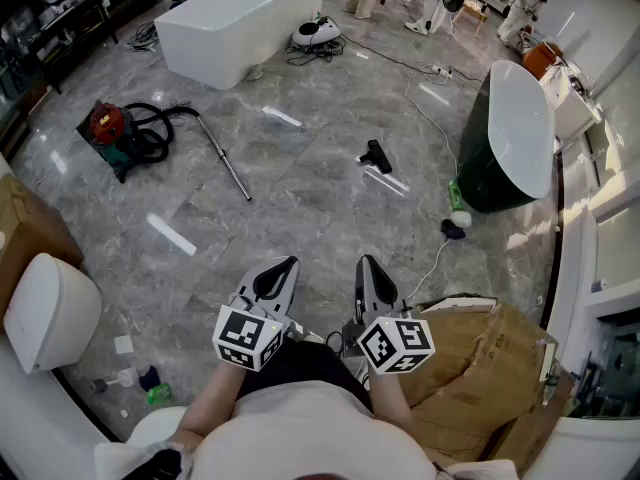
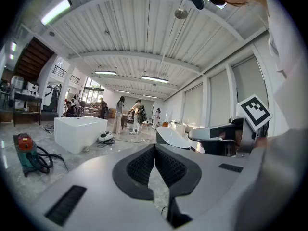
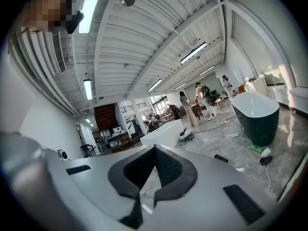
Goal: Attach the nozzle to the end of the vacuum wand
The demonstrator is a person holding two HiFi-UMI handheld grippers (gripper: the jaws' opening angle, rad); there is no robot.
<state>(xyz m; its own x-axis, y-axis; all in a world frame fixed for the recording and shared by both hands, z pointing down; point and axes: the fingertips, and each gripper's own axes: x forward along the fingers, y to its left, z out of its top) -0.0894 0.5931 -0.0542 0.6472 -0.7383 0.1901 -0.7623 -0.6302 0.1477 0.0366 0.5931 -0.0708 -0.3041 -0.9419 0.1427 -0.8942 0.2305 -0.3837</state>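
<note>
**Nozzle, wand apart**

On the grey marble floor point(image 1: 300, 208), the black nozzle point(image 1: 377, 155) lies well apart from the silver metal wand point(image 1: 224, 158) of a red canister vacuum point(image 1: 110, 133), near a white rectangular bathtub point(image 1: 240, 13). Left gripper point(image 1: 286, 266) and right gripper point(image 1: 368, 262): jaws together, empty.
</note>
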